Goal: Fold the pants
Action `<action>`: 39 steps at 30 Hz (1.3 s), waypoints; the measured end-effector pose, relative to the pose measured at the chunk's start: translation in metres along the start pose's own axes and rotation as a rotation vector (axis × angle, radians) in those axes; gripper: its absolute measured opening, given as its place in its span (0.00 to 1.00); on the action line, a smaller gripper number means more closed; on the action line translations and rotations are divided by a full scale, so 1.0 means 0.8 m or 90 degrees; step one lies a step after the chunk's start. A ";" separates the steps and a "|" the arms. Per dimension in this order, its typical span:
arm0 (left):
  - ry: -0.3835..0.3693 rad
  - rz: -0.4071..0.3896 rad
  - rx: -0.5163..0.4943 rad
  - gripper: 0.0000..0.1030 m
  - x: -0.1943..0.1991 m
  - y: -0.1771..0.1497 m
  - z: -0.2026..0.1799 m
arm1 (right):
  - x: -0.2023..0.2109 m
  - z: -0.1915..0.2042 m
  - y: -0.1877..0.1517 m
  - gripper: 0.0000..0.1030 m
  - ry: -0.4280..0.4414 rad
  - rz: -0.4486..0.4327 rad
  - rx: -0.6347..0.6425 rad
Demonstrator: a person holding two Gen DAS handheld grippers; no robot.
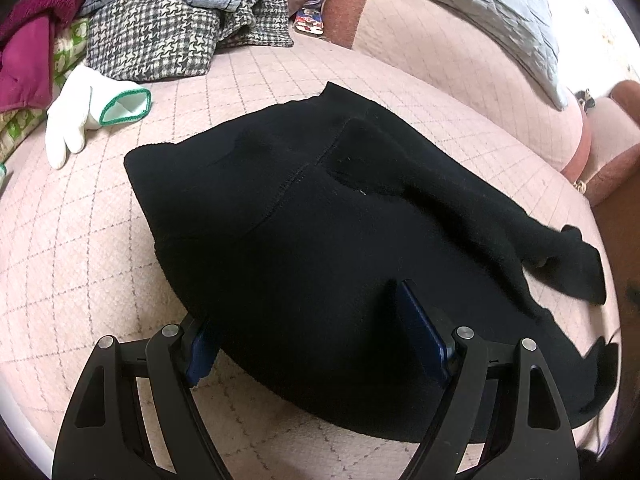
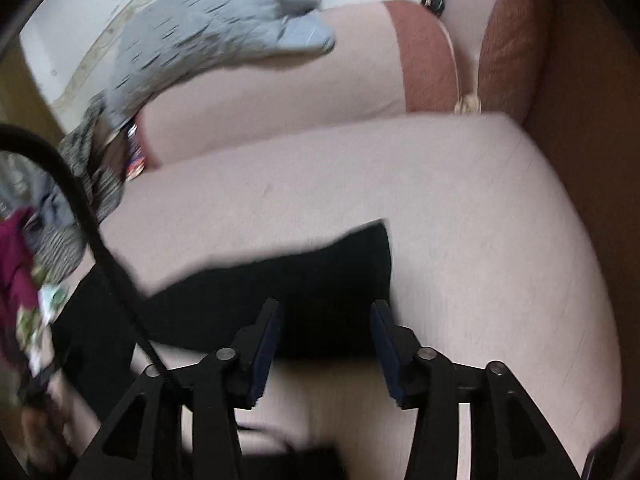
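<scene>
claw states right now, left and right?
Left claw: open wide, straddling the edge of the black pants, not clamped.
Right claw: open, nothing held; pants leg end lies beyond its tips.

Both tools are showing matte black frames with triangular cut-outs and round silver pivot screws — the left gripper (image 1: 312,332) and the right gripper (image 2: 324,332) alike. Dark blue pads (image 1: 420,332) are lining the inner faces of the fingers, and a black cable (image 2: 72,184) is arcing beside the right frame.
</scene>
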State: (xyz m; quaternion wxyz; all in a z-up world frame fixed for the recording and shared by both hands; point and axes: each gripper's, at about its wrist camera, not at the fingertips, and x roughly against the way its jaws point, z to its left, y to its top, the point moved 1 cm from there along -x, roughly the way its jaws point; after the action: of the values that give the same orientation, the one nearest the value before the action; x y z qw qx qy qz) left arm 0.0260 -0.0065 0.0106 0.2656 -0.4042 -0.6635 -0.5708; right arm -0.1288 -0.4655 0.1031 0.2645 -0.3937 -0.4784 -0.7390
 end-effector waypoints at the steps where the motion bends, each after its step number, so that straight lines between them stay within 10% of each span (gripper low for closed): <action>1: -0.003 -0.001 0.007 0.79 0.000 0.000 0.001 | 0.010 -0.005 -0.019 0.45 0.010 0.011 -0.002; 11: -0.044 -0.005 0.078 0.79 0.002 0.008 0.016 | 0.068 0.001 -0.101 0.45 0.043 0.046 0.002; 20: -0.031 -0.005 0.063 0.79 0.001 0.007 0.012 | 0.149 -0.067 -0.122 0.45 -0.162 -0.023 -0.059; 26: -0.032 -0.007 0.061 0.79 -0.001 0.008 0.014 | 0.073 -0.036 -0.117 0.47 0.059 0.038 -0.061; 31: -0.060 -0.012 0.089 0.79 -0.002 0.014 0.026 | -0.003 -0.008 -0.109 0.60 0.093 0.104 -0.012; 35: -0.070 -0.026 0.100 0.79 -0.003 0.015 0.028 | -0.016 0.031 -0.114 0.18 0.025 0.093 0.130; 39: -0.062 -0.035 0.097 0.26 0.002 0.014 0.031 | 0.008 0.041 -0.093 0.06 0.010 0.038 0.144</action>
State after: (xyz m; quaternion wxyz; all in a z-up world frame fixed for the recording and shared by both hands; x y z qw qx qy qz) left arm 0.0369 0.0187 0.0130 0.2469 -0.3917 -0.7279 -0.5057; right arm -0.1788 -0.4052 0.0791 0.3326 -0.3696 -0.5450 -0.6751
